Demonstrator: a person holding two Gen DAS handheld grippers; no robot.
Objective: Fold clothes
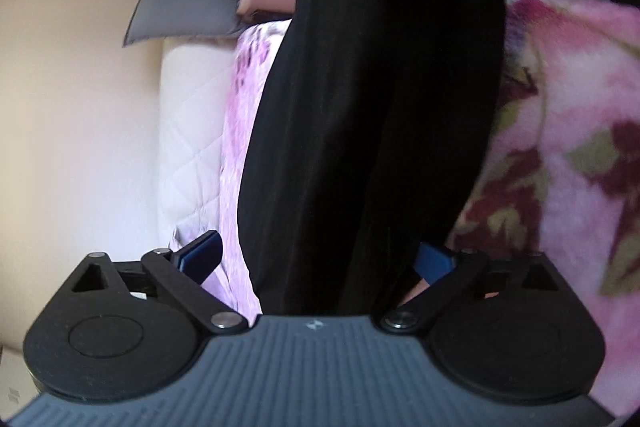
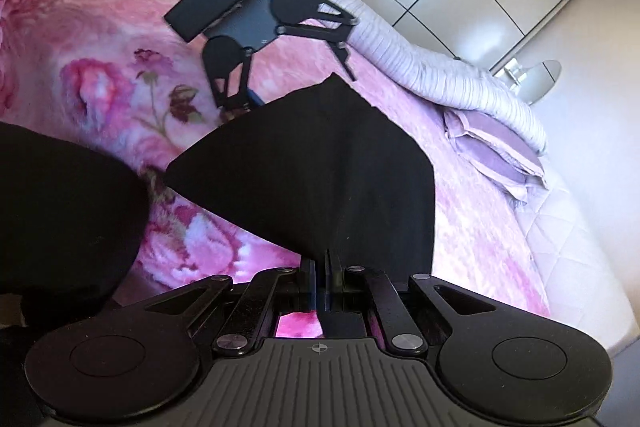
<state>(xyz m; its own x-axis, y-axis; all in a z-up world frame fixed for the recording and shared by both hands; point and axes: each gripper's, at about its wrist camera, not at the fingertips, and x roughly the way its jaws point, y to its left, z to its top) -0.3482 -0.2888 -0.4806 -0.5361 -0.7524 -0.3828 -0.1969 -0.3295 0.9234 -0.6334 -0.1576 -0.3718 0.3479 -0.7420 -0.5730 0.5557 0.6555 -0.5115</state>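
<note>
two grippers work one black garment (image 2: 312,163) over the pink floral bed (image 2: 80,27): right gripper (image 2: 320,271) jaws clenched on its near edge at lower centre, left gripper (image 1: 320,259) jaws spread wide with cloth running lengthwise up-frame between them, grasping nothing.

Bright daylight; slight motion blur; fisheye-bent, vignetted edges

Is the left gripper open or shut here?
Open: the left gripper has its blue pads spread wide, the black garment lying between them.

Black garment (image 2: 320,163), pink floral blanket (image 2: 100,39)
</note>
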